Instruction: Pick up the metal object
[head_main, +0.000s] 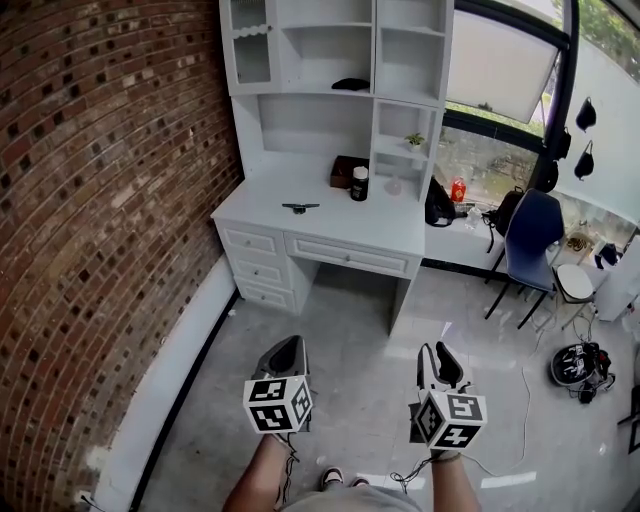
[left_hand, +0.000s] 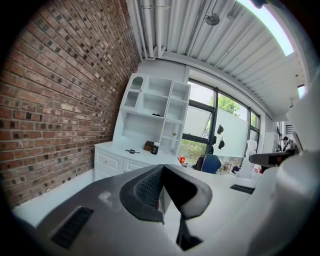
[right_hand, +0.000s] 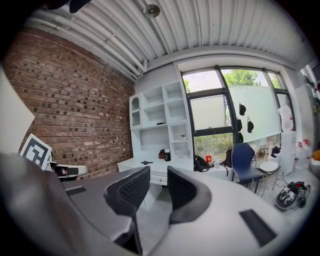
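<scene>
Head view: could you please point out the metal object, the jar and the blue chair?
metal object (head_main: 300, 208): head view, its middle.
jar (head_main: 359, 186): head view, its dark body.
blue chair (head_main: 531, 232): head view, its backrest.

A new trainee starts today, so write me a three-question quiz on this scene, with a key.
1. True or false: the metal object lies on the white desk, and neither gripper touches it.
2. Which one has its jaws apart? A) left gripper B) right gripper C) both
3. Fill in: the wall to the left of the desk is built of ____.

Key: 1 true; 2 B; 3 brick.
</scene>
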